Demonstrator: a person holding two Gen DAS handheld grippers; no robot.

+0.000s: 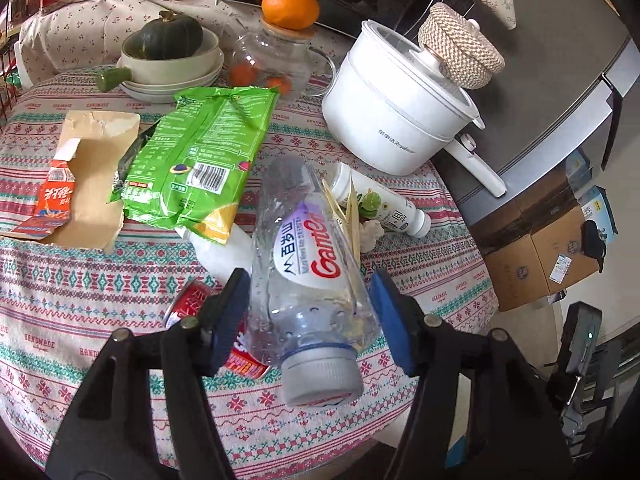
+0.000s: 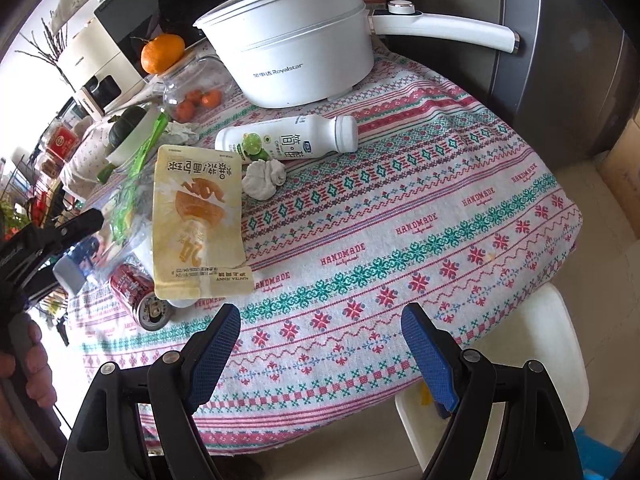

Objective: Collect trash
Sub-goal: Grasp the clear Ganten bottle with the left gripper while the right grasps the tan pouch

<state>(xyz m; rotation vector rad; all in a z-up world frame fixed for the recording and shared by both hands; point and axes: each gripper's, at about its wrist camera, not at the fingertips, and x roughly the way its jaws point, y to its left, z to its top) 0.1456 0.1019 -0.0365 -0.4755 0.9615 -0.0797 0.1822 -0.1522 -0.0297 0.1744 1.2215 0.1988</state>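
where the worktop [image 2: 420,216] carries the litter, it is covered by a cloth patterned in pink, red and teal bands, with "handmade" woven in repeatedly. a white chair seat [image 2: 516,344] stands at its near edge, cardboard boxes [image 1: 536,256] sit on the floor beside it, and a dark grey cabinet front [image 1: 560,92] rises behind.

left hand-held gripper [image 1: 308,304]: clamped on a clear water bottle [image 1: 308,264] lifted above the cloth, cap toward the camera, both blue pads against its sides. no earlier view is available. the bottle label reads "ganten" in red, with chinese characters above.

right hand-held gripper [image 2: 320,344]: released, jaws wide over bare cloth near the worktop edge, nothing between them.

remaining trash on the worktop:
- green bag [image 1: 200,152], barcode side up, beside a torn brown carton [image 1: 92,176].
- red can [image 2: 138,290], lying on its side; print not legible.
- yellow pouch [image 2: 196,220], figure "24" legible, overlapping the can.
- white yogurt bottle [image 2: 288,138], on its side, lime picture on the label.
- crumpled tissue [image 2: 264,178], just beside the yogurt bottle.

other items: a white pot [image 2: 292,48] marked "royalstar", a woven lid [image 1: 460,48] resting on it, a glass jar [image 1: 272,60] topped by an orange [image 1: 290,4], and a squash [image 1: 168,36] in stacked bowls.
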